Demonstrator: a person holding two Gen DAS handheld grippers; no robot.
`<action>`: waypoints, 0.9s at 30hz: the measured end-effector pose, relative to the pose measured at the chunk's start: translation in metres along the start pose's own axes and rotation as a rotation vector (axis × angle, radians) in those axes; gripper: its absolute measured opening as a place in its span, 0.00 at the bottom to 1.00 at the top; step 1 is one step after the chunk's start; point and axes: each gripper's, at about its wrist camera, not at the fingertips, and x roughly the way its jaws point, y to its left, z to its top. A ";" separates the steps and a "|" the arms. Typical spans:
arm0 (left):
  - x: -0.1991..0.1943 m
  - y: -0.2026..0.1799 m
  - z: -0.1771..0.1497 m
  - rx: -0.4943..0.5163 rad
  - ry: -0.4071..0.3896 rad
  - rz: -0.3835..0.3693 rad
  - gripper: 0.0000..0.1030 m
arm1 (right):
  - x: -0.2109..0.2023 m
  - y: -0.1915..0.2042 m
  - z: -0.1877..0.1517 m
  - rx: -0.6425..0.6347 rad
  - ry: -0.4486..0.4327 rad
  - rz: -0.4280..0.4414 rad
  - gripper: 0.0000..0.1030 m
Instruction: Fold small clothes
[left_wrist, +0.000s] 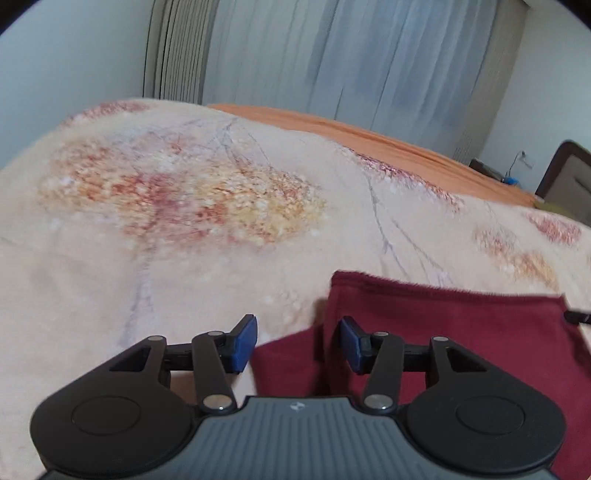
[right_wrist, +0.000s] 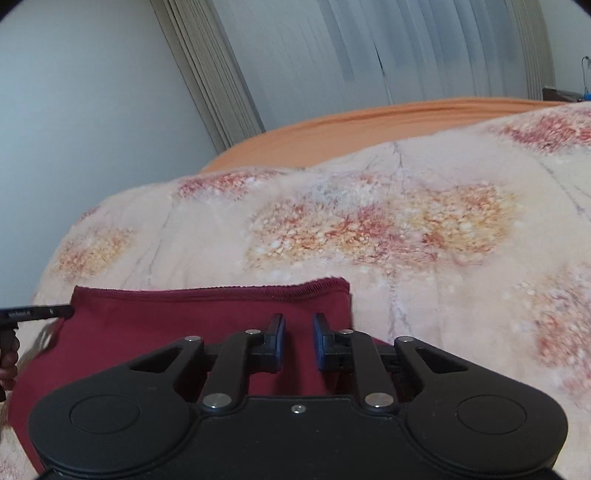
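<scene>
Both my grippers stand apart over the maroon cloth, holding nothing.

My left gripper (left_wrist: 298, 341) has its jaws wide; my right gripper (right_wrist: 299, 341) shows a narrow gap. The maroon garment (right_wrist: 207, 314) lies flat on the floral blanket (right_wrist: 369, 221), its hemmed edge straight. I judge one fold is made; more are left.

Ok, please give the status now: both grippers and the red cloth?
Left hand-held gripper open, right hand-held gripper open, both empty. Red cloth flat on floral blanket. Nothing in the way.
</scene>
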 end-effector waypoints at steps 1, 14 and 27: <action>-0.012 0.001 -0.005 -0.008 -0.014 -0.013 0.53 | -0.013 0.001 -0.004 0.011 -0.025 0.021 0.32; -0.108 -0.057 -0.121 -0.014 -0.019 -0.371 0.71 | -0.134 0.026 -0.114 0.145 -0.012 0.351 0.56; -0.143 -0.018 -0.131 -0.107 -0.001 -0.227 0.72 | -0.180 0.020 -0.144 0.179 -0.031 0.227 0.60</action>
